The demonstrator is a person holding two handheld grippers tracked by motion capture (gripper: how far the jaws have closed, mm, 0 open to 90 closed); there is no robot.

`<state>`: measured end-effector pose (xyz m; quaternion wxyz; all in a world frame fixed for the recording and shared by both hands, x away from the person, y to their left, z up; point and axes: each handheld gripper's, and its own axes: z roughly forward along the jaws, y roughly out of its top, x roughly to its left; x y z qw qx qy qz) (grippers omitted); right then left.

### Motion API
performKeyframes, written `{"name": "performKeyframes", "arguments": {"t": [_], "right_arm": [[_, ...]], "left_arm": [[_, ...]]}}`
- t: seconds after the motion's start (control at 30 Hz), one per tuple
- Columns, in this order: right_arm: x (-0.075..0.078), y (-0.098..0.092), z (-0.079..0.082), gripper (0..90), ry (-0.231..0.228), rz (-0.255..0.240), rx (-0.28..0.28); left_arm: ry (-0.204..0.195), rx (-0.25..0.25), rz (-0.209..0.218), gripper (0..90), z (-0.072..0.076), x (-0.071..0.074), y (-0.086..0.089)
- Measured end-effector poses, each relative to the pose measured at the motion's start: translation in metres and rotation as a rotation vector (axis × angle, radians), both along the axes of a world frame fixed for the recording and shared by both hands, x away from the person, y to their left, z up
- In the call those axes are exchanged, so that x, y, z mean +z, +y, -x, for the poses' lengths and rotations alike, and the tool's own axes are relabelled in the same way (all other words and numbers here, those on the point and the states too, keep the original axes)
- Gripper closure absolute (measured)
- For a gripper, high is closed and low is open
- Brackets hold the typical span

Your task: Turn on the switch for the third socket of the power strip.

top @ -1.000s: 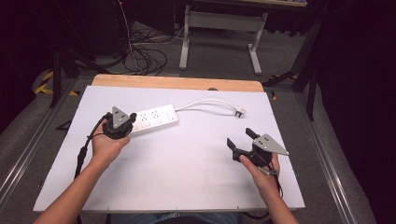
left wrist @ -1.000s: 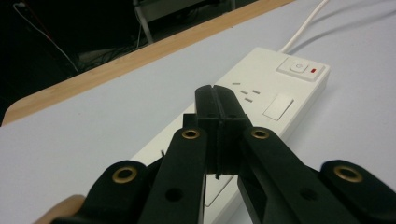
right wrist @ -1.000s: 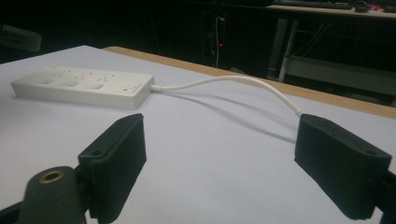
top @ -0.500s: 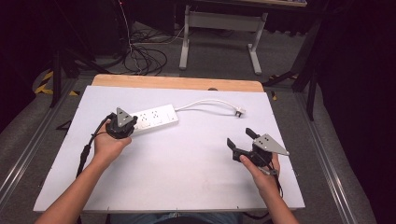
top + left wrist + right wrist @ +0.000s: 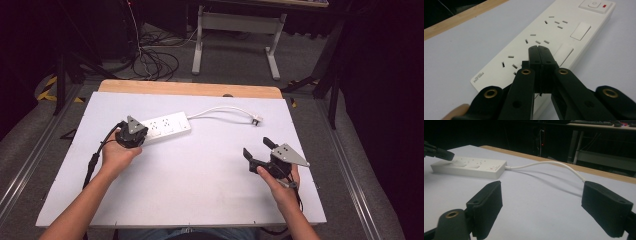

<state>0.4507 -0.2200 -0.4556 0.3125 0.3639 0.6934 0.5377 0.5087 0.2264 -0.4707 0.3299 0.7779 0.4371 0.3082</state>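
Left gripper (image 5: 540,56) jaws pressed together over the power strip (image 5: 554,40), contact hidden; right gripper (image 5: 541,207) jaws spread, empty.

- white power strip (image 5: 162,126), far left of the white table (image 5: 200,195)
- its white cord (image 5: 225,109) ends in a plug (image 5: 256,119)
- left gripper (image 5: 134,136) at strip's near end
- right gripper (image 5: 257,148), jaws spread, well apart

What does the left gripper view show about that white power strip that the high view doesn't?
Left gripper view alone: the socket slots, the rocker switch with its red mark and small maker's lettering, with the shut left tongs over the strip.

High view alone: the strip's white cord curving to its plug, and the open right tongs.

Both: the power strip on the white table.
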Motion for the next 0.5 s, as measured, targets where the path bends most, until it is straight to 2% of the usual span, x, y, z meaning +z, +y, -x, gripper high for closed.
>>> {"name": "performKeyframes", "arguments": {"t": [0.3,0.5], "right_arm": [[0.0003,-0.0007,-0.0001,17.2,0.0,0.001,0.0],[0.0004,-0.0008,-0.0001,17.2,-0.001,-0.001,0.002]], "left_arm": [[0.021,-0.005,-0.017,89.9,-0.0009,-0.0035,-0.0008],[0.018,-0.008,-0.02,89.9,-0.0008,-0.0042,-0.0008]]}}
